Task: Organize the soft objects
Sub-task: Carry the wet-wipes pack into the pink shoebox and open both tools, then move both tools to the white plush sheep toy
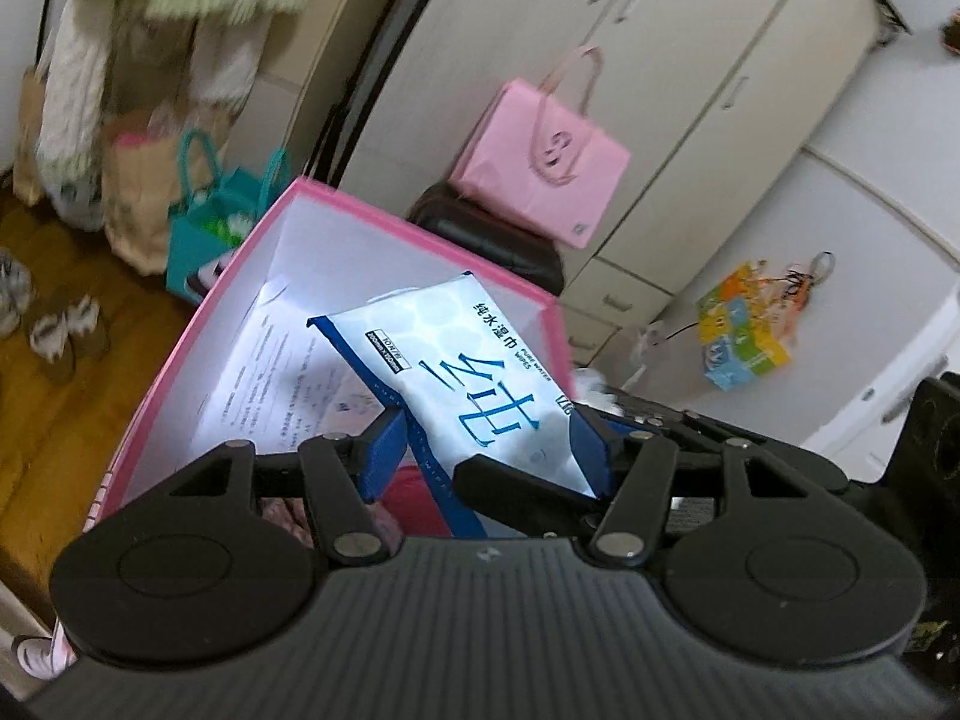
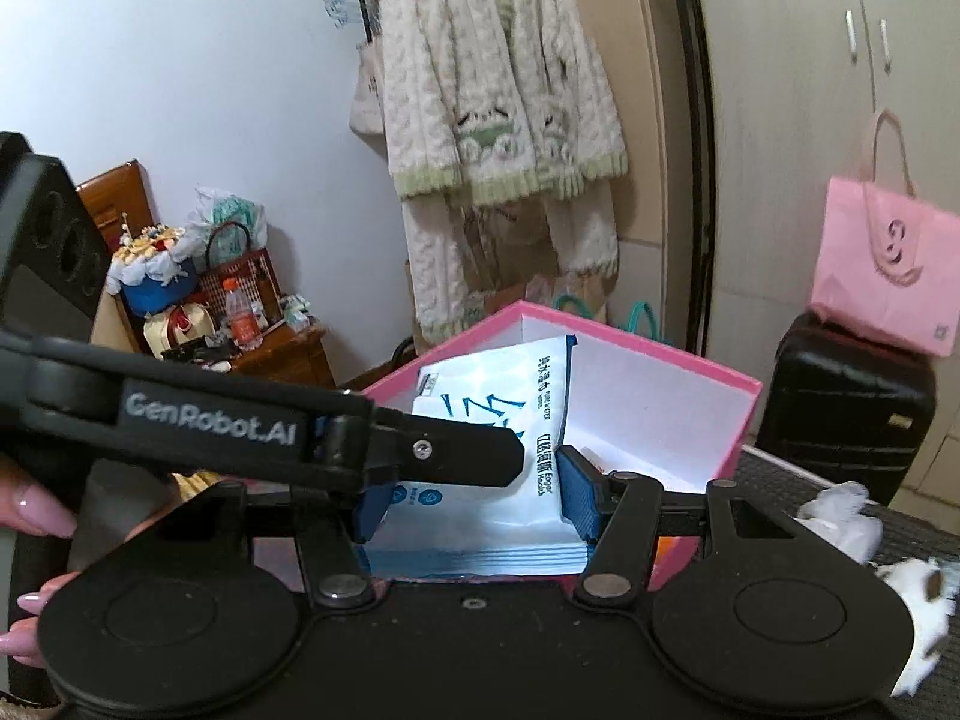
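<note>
The left gripper (image 1: 489,450) is reaching over the pink box (image 1: 420,234), its blue fingers (image 1: 381,456) sitting on either side of the near end of a pack of wet wipes (image 1: 456,372); the left finger seems to be touching the pack's edge, but whether the pair is truly clenching it I cannot tell, since a black arm is crossing in front of the right finger. The right gripper (image 2: 474,504) is closing on the same pack (image 2: 528,420) from the other side, both blue pads (image 2: 579,495) pressing against its lower part. The pack is tilting inside the open box (image 2: 720,420), leaning over a printed sheet of paper (image 1: 282,372) lying on the white bottom. Beyond the box, a pink paper bag (image 1: 540,162) is resting on a black suitcase (image 1: 492,240), and a knitted cardigan (image 2: 498,90) is hanging by the wall. White fluffy things (image 2: 840,522) are lying on the dark surface to the right.
</note>
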`<state>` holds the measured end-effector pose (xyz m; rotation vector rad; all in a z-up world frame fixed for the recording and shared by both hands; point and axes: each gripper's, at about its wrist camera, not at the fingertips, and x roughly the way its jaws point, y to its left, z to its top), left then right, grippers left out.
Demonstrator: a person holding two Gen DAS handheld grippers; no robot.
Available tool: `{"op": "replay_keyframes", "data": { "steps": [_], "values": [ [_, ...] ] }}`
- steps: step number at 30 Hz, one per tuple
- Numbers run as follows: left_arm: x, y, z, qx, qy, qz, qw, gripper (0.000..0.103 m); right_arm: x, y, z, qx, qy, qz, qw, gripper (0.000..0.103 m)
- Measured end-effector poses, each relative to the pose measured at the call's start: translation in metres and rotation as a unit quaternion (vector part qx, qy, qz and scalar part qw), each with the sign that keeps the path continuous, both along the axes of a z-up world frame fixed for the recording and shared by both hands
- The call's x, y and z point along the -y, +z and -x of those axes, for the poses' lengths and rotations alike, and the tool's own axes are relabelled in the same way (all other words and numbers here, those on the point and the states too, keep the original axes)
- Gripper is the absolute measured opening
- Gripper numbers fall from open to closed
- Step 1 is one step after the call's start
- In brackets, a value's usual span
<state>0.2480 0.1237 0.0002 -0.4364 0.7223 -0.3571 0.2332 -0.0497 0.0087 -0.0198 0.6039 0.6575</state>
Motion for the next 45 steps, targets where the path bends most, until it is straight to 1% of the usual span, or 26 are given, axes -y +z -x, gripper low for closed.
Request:
{"op": "replay_keyframes", "data": {
  "steps": [6, 8, 10, 11, 12, 14, 15, 17, 21, 24, 28, 33, 36, 41, 45],
  "values": [
    [-0.003, -0.022, -0.029, -0.033, 0.018, -0.017, 0.9992, 0.057, -0.011, -0.023, -0.036, -0.037, 0.015, 0.004, 0.999, 0.063],
    [-0.003, -0.026, -0.036, -0.040, 0.021, -0.027, 0.9986, 0.057, -0.015, -0.027, -0.045, -0.040, 0.022, 0.016, 0.999, 0.063],
    [-0.004, -0.028, -0.042, -0.054, 0.023, -0.028, 0.9979, 0.057, -0.022, -0.030, -0.052, -0.040, 0.033, 0.035, 0.998, 0.065],
    [-0.005, -0.028, -0.042, -0.055, 0.024, -0.027, 0.9978, 0.057, -0.023, -0.030, -0.054, -0.040, 0.037, 0.045, 0.998, 0.066],
    [-0.005, -0.027, -0.041, -0.051, 0.026, -0.027, 0.9980, 0.060, -0.024, -0.031, -0.055, -0.039, 0.036, 0.049, 0.997, 0.066],
    [-0.007, -0.023, -0.036, -0.039, 0.033, -0.034, 0.9981, 0.061, -0.024, -0.030, -0.059, -0.044, 0.034, 0.057, 0.997, 0.066],
    [-0.008, -0.020, -0.033, -0.033, 0.040, -0.038, 0.9979, 0.063, -0.023, -0.030, -0.057, -0.045, 0.028, 0.061, 0.997, 0.068],
    [-0.009, -0.015, -0.025, -0.020, 0.040, -0.044, 0.9980, 0.066, -0.019, -0.028, -0.050, -0.043, 0.021, 0.074, 0.996, 0.071],
    [-0.006, -0.005, -0.009, -0.006, 0.021, -0.071, 0.9972, 0.067, -0.014, -0.022, -0.033, -0.030, 0.021, 0.093, 0.995, 0.072],
    [-0.001, 0.006, 0.007, 0.010, 0.006, -0.095, 0.9954, 0.067, -0.007, -0.015, -0.021, -0.025, 0.022, 0.095, 0.995, 0.072],
    [0.010, 0.021, 0.029, 0.041, -0.013, -0.143, 0.9888, 0.067, -0.001, -0.003, -0.004, -0.010, 0.022, 0.106, 0.994, 0.072],
    [0.020, 0.038, 0.057, 0.068, -0.037, -0.179, 0.9808, 0.069, 0.008, 0.012, 0.018, 0.004, 0.021, 0.115, 0.993, 0.072],
    [0.025, 0.048, 0.074, 0.083, -0.048, -0.194, 0.9764, 0.070, 0.015, 0.020, 0.034, 0.014, 0.021, 0.118, 0.993, 0.072],
    [0.034, 0.062, 0.100, 0.095, -0.069, -0.204, 0.9718, 0.072, 0.031, 0.033, 0.061, 0.031, 0.027, 0.118, 0.992, 0.072],
    [0.045, 0.071, 0.117, 0.104, -0.087, -0.211, 0.9680, 0.073, 0.056, 0.044, 0.087, 0.049, 0.029, 0.112, 0.992, 0.072]
  ]
}}
